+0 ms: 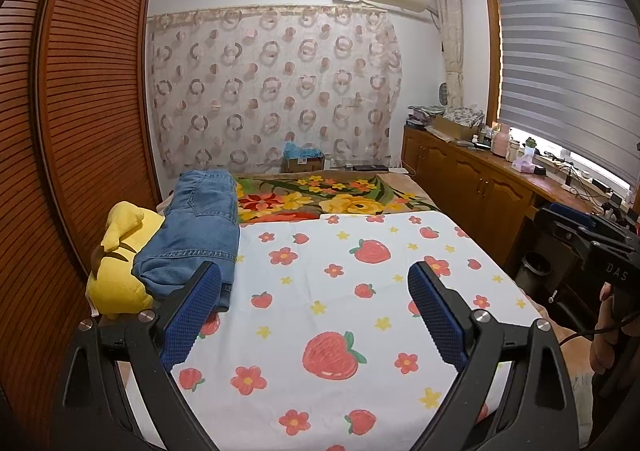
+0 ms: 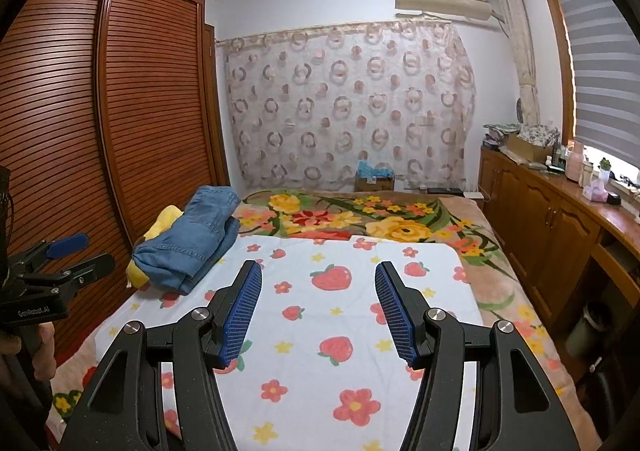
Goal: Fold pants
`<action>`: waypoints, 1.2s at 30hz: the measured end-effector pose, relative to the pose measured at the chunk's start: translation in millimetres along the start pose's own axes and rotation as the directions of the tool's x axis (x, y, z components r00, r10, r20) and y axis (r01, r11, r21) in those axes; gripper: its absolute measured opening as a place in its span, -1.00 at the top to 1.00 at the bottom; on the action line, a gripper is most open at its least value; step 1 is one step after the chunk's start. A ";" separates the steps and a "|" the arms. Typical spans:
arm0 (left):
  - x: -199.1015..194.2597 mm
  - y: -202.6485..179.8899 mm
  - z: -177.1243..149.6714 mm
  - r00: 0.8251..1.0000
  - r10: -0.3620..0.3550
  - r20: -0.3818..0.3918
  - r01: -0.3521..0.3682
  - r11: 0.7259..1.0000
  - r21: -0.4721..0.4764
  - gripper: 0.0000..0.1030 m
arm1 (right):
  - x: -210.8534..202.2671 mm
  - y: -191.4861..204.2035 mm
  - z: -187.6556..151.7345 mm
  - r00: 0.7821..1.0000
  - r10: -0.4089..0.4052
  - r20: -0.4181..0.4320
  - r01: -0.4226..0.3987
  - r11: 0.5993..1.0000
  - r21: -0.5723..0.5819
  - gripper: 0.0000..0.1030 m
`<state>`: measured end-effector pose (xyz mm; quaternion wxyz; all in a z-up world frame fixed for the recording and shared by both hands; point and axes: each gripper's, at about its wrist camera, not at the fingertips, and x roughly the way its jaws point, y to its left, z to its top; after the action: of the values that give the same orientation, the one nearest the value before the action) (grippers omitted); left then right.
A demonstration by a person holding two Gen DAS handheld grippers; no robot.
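Folded blue denim pants (image 1: 200, 227) lie in a stack at the left side of the bed, partly on top of a yellow plush toy (image 1: 120, 251); the right wrist view shows the same pants (image 2: 192, 239) and the plush toy (image 2: 160, 227). My left gripper (image 1: 316, 279) stands open above the strawberry-print sheet (image 1: 332, 291), its left fingertip just in front of the pants' near edge, with nothing between the fingers. My right gripper (image 2: 318, 271) is open over the sheet (image 2: 332, 331), to the right of the pants, and holds nothing. Each gripper shows at the edge of the other's view, held in a hand.
A wooden slatted wardrobe (image 1: 80, 111) lines the bed's left side. A flowered blanket (image 1: 340, 199) covers the far end of the bed. A low wooden cabinet (image 1: 472, 179) with clutter runs along the right under a window blind. A cardboard box (image 1: 304, 161) stands beyond the bed.
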<state>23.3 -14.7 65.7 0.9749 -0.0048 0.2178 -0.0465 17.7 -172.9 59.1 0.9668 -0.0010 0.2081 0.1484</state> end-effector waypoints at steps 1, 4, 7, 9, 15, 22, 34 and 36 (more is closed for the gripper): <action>-0.2 0.3 0.0 1.000 0.001 0.001 -0.001 1.000 -0.001 -0.84 | 0.3 -0.1 1.3 1.000 0.001 0.000 -0.001 1.000 0.000 -0.19; -0.1 1.9 -0.3 1.000 -0.001 0.001 0.001 1.000 -0.005 -0.84 | 0.1 0.0 0.2 1.000 0.000 0.000 0.000 1.000 -0.001 -0.19; 0.2 3.6 -0.1 1.000 0.004 0.000 -0.004 1.000 -0.004 -0.84 | -0.1 -0.2 0.0 1.000 0.002 0.000 -0.002 1.000 -0.001 -0.19; -0.6 4.1 0.1 1.000 0.002 0.000 -0.002 1.000 -0.005 -0.84 | 0.5 -1.1 -1.2 1.000 0.001 0.000 -0.001 1.000 -0.003 -0.19; -0.1 4.7 0.4 1.000 0.002 0.001 -0.002 1.000 -0.004 -0.84 | 0.6 -3.5 -5.3 1.000 -0.001 0.003 0.001 1.000 0.002 -0.19; -0.5 6.2 0.8 1.000 0.000 0.003 0.000 1.000 -0.006 -0.84 | -0.6 -3.9 -8.7 1.000 -0.001 0.003 0.001 1.000 0.001 -0.19; -0.6 6.9 -0.1 1.000 0.001 0.004 -0.001 1.000 -0.006 -0.84 | -2.2 -6.5 -8.3 1.000 -0.003 0.006 0.003 1.000 0.003 -0.19; -0.9 7.7 0.0 1.000 0.001 0.004 -0.001 1.000 -0.007 -0.84 | -2.1 -6.3 -8.7 1.000 -0.004 0.005 0.004 1.000 0.003 -0.19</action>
<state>23.1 -7.0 65.9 0.9753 -0.0081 0.2160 -0.0452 14.2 -180.0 51.7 0.9676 0.0006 0.2057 0.1461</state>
